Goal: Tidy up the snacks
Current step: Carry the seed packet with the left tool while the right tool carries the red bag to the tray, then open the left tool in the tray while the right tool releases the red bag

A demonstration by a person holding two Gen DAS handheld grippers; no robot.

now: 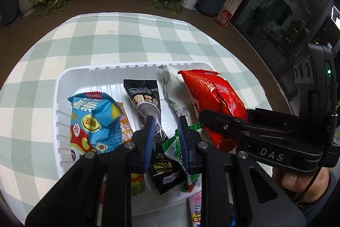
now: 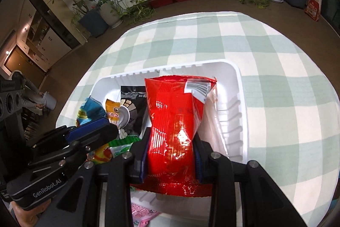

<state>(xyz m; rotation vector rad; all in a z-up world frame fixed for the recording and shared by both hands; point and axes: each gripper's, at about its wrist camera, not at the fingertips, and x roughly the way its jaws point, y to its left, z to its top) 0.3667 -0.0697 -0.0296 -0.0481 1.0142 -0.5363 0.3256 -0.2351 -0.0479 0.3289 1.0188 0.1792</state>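
My right hand-held gripper (image 2: 171,154) is clamped on the red snack bag (image 2: 174,112), held above the white tray (image 2: 233,99) on the checked worktop (image 2: 276,52). My left hand-held gripper (image 1: 165,137) is nearly closed, pinching a green wrapper (image 1: 173,147) over the same tray.

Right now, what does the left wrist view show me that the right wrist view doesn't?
Only the left wrist view shows the left gripper pinching the green-and-white packet, and the blue snack bag's full front. Only the right wrist view shows the right gripper clamped on the red bag, its barcode flap, and a person crouching by a white bucket. Both show the white tray on the checked cloth, the black sachet and the red bag.
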